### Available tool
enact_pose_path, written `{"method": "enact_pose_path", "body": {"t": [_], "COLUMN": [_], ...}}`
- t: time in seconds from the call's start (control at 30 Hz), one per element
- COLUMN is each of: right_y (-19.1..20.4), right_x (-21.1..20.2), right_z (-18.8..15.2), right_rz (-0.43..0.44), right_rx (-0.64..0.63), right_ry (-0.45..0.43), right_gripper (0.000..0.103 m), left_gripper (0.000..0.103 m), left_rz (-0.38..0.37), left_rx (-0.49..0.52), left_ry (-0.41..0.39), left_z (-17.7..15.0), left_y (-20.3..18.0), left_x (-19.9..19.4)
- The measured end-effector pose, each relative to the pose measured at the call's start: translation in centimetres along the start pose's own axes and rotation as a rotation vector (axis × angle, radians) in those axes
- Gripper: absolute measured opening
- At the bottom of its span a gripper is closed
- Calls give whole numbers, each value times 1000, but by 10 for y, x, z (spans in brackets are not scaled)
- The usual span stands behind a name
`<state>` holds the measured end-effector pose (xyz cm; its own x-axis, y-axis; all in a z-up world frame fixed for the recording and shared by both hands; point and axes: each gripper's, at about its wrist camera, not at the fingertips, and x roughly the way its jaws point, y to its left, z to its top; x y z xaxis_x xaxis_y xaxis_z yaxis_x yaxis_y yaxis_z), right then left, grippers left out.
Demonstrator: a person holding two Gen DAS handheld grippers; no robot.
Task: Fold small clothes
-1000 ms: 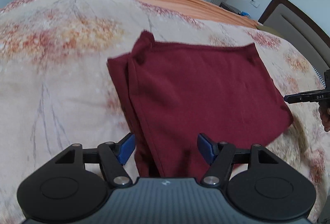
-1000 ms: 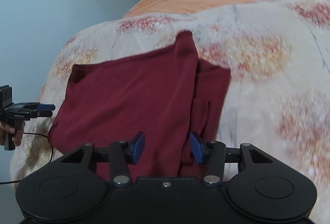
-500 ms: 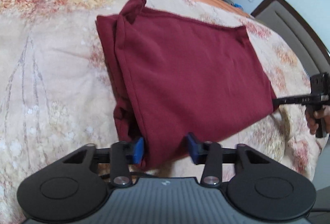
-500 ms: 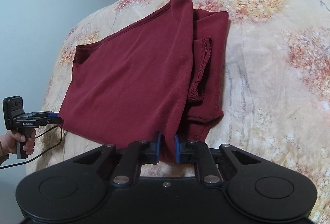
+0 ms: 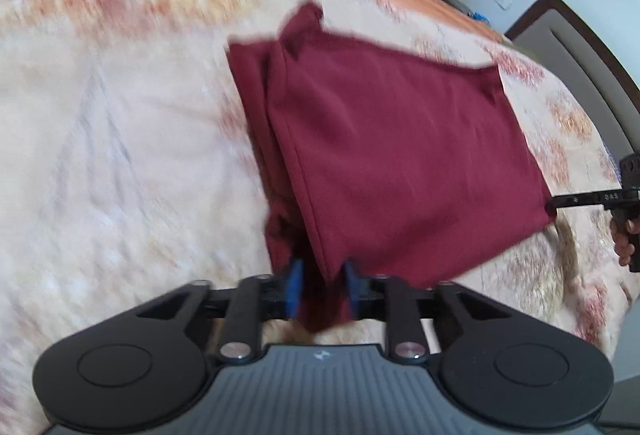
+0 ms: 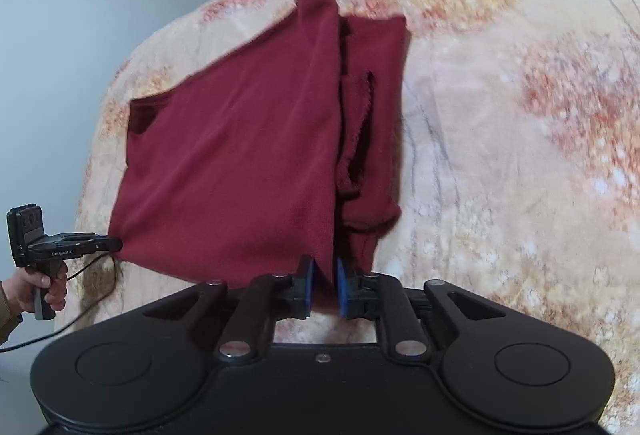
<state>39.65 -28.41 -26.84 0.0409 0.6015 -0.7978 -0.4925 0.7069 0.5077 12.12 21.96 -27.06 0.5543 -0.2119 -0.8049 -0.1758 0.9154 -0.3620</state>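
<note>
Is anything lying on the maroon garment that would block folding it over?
Nothing visible. The maroon garment lies alone on the floral bedspread; left tongs and right tongs each pinch a near corner.

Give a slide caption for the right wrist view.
Right gripper pinches the dark red folded garment on a floral bedspread.
</note>
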Motion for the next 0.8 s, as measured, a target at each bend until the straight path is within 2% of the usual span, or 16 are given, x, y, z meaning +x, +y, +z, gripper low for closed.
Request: {"method": "enact_pose_path", "body": {"t": [0.03, 0.07, 0.13, 0.23, 0.3, 0.4, 0.5, 0.57, 0.63, 0.7, 0.77, 0.8], "right_y": [3, 6, 13, 24, 28, 31, 27, 16, 3, -4, -1, 5], "right_x": [-7, -14, -24, -19, -3, 32, 65, 78, 77, 64, 53, 49], "right_z": [4, 8, 21, 55, 83, 125, 156, 173, 182, 183, 178, 175], "right_rz": [-7, -8, 5, 59, 107, 191, 262, 201, 71, 17, 13, 9], "right_rx": [-4, -11, -36, -70, -64, -51, -39, -11, 31, 54, 18, -13], "right_ry": [-27, -61, -125, -209, -248, -267, -221, -209, -251, -316, -350, -348], "right_gripper": [25, 27, 37, 48, 49, 53, 57, 57, 55, 55, 58, 61], "left_gripper": [53, 57, 57, 57, 57, 57, 55, 45, 46, 48, 57, 58], "left_rz": [8, 8, -2, -28, -54, -48, -38, -7, 43, 40, 16, -3], "left_rx": [15, 24, 57, 116, 133, 159, 58, -78, -198, -251, -257, -247], "left_ry": [-44, -76, -113, -124, -101, -43, -72, -119, -183, -252, -277, -272], "left_z": [8, 18, 41, 77, 101, 124, 145, 155, 158, 156, 146, 140], "left_y": [0, 0, -2, -13, -20, -23, -1, 25, 44, 52, 53, 52], "left_x": [-10, -16, -16, 9, 36, 76, 92, 94, 86, 71, 59, 55]}}
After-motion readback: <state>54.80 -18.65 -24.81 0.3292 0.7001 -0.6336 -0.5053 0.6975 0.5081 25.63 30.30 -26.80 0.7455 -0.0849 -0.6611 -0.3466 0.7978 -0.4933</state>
